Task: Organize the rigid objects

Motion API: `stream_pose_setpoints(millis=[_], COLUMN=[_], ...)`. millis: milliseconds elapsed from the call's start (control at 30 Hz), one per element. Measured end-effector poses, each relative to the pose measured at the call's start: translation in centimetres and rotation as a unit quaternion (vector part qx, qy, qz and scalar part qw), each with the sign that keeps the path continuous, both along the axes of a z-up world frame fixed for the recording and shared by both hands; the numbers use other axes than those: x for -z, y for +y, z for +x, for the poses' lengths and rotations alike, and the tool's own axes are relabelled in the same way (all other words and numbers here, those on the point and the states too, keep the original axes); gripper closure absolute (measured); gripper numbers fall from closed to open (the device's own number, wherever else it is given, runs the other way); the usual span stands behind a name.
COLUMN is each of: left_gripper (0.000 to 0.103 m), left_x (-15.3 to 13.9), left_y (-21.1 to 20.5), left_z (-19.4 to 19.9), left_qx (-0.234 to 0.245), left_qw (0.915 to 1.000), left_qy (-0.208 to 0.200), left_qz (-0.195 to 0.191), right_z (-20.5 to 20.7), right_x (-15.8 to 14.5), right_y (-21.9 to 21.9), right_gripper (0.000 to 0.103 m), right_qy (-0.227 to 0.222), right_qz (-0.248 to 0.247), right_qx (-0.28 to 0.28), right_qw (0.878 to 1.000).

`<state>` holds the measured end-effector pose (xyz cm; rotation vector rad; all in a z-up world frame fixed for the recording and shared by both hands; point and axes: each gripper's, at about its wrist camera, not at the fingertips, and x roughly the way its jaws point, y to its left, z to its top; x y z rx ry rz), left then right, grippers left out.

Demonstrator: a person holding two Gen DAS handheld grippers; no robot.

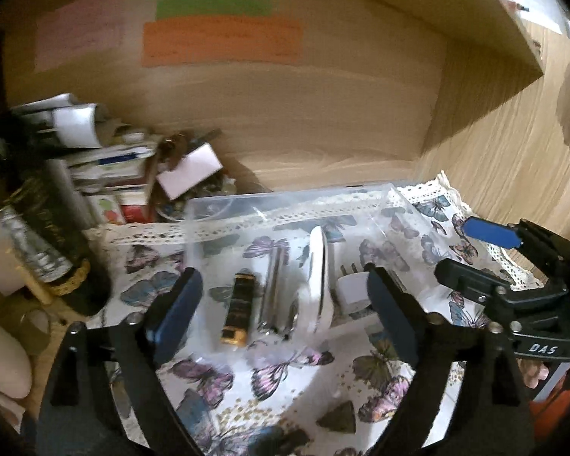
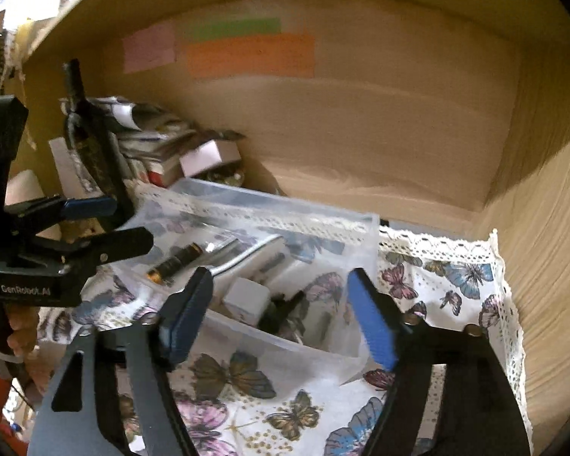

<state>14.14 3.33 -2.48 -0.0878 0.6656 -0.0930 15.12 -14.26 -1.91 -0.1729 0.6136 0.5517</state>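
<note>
A clear plastic box (image 1: 224,205) stands on the butterfly cloth (image 1: 285,376); it also shows in the right wrist view (image 2: 315,353). Inside lie a black and gold tube (image 1: 238,309), a silver metal piece (image 1: 273,285), a white curved object (image 1: 317,277) and a white plug adapter (image 1: 351,290). The tube (image 2: 174,260) and adapter (image 2: 247,300) show in the right wrist view too. My left gripper (image 1: 281,315) is open and empty over the box's near side. My right gripper (image 2: 281,315) is open and empty, just in front of the box.
Stacked boxes and papers (image 1: 106,163) crowd the back left corner of the wooden shelf. A dark bottle (image 1: 45,220) stands at the left. Coloured paper notes (image 1: 220,40) hang on the back wall. The shelf's side wall (image 2: 543,228) rises on the right.
</note>
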Motion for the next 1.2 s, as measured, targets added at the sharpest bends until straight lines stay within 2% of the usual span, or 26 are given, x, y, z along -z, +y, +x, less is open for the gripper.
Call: stream_pose_setpoints(millis=[133, 367, 567, 800, 867, 933, 1100, 1200], left_gripper=[0.007, 0.005, 0.005, 0.005, 0.011, 0.015, 0.021, 0.023], left_x=[0.0, 1.9, 4.7, 7.0, 7.2, 7.4, 8.2, 8.6], left_y=[1.2, 3.5, 4.4, 3.8, 3.4, 3.0, 2.1, 1.5], left_z=[-1.9, -4.9, -6.5, -7.7, -8.0, -8.3, -8.2, -8.0], left_qx=[-0.014, -0.026, -0.031, 0.0, 0.011, 0.022, 0.042, 0.052], left_qw=[0.9998, 0.9993, 0.9976, 0.9958, 0.9956, 0.9951, 0.993, 0.9919], left_qy=[-0.005, 0.017, 0.053, 0.077, 0.077, 0.081, 0.099, 0.106], left_qz=[0.01, 0.019, 0.033, 0.049, 0.051, 0.052, 0.049, 0.047], right_z=[-1.3, -3.3, -4.6, -4.7, -4.6, -4.4, -4.3, -4.6], right_x=[-0.5, 0.0, 2.4, 6.2, 7.1, 7.7, 8.8, 8.5], right_y=[0.7, 2.7, 4.5, 6.5, 6.9, 7.3, 7.9, 7.5], right_gripper=[0.021, 0.021, 0.021, 0.022, 0.027, 0.045, 0.072, 0.072], right_qy=[-0.007, -0.005, 0.033, 0.093, 0.11, 0.122, 0.149, 0.141], right_qz=[0.006, -0.005, -0.017, -0.041, -0.046, -0.052, -0.057, -0.053], right_qx=[-0.011, -0.036, -0.059, -0.081, -0.089, -0.093, -0.112, -0.114], right_qw=[1.0, 0.999, 0.998, 0.992, 0.989, 0.987, 0.981, 0.982])
